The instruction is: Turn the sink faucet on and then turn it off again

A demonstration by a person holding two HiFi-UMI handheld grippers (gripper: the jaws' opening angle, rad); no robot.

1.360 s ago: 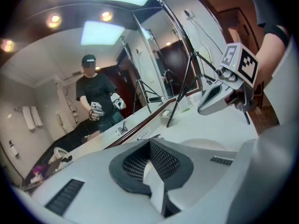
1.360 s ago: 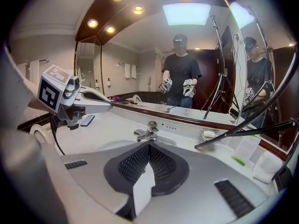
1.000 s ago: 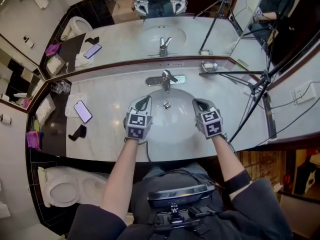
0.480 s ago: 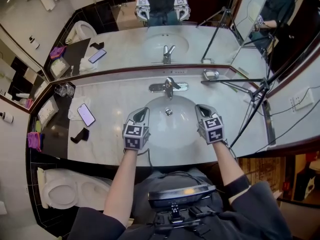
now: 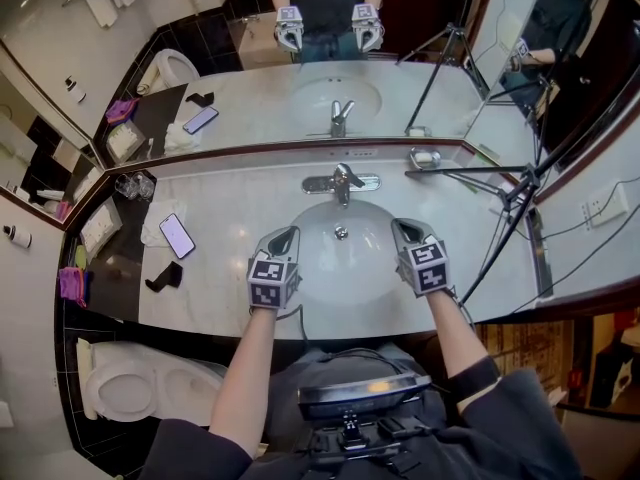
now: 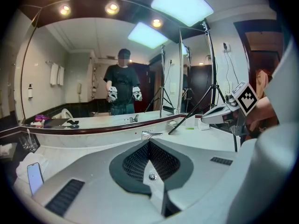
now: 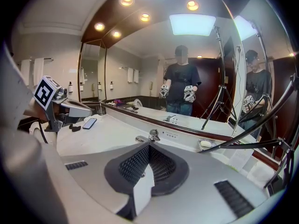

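The left gripper point(image 5: 284, 234) and right gripper point(image 5: 401, 226) are both clenched on nothing, over the near side of the sink point(image 5: 345, 266). The faucet point(image 5: 343, 180) stands at the back rim, apart from both. The only print is a black-and-white square marker point(image 5: 271, 272) on each cube.

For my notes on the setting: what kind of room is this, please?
A bathroom, perhaps in a hotel: a sink with a faucet, a wide mirror behind it, and a toilet at the left.
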